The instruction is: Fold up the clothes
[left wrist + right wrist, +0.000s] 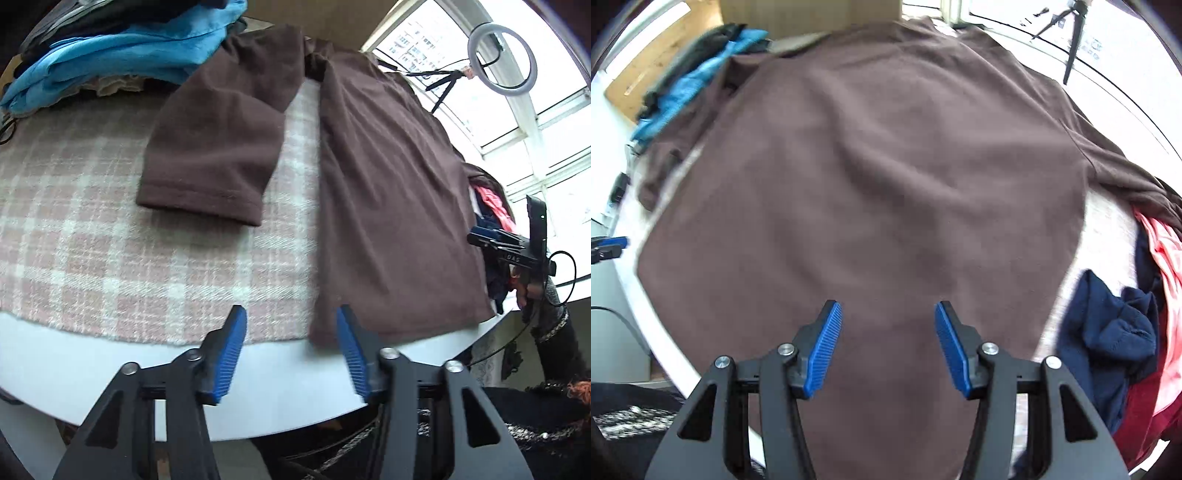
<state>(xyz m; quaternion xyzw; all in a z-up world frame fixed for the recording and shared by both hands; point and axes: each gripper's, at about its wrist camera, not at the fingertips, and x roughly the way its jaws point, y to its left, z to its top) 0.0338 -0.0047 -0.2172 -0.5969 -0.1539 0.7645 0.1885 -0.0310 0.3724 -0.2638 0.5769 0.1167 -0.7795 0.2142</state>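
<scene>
A brown long-sleeved shirt (388, 206) lies spread flat on a pink plaid cloth (92, 229), one sleeve (218, 147) stretched out to the left. My left gripper (291, 314) is open at the near edge of the cloth, its right finger over the shirt's bottom left hem corner, with no cloth pinched between the pads. In the right wrist view the shirt (886, 166) fills the picture, and my right gripper (888, 306) hangs open above its lower part, holding nothing. The right gripper (495, 240) also shows at the shirt's right edge in the left wrist view.
A heap of blue and dark garments (122, 51) lies at the far left. Navy, pink and red clothes (1108, 332) are piled to the right of the shirt. The white table rim (277, 387) runs close below. A ring light (500, 59) stands by the window.
</scene>
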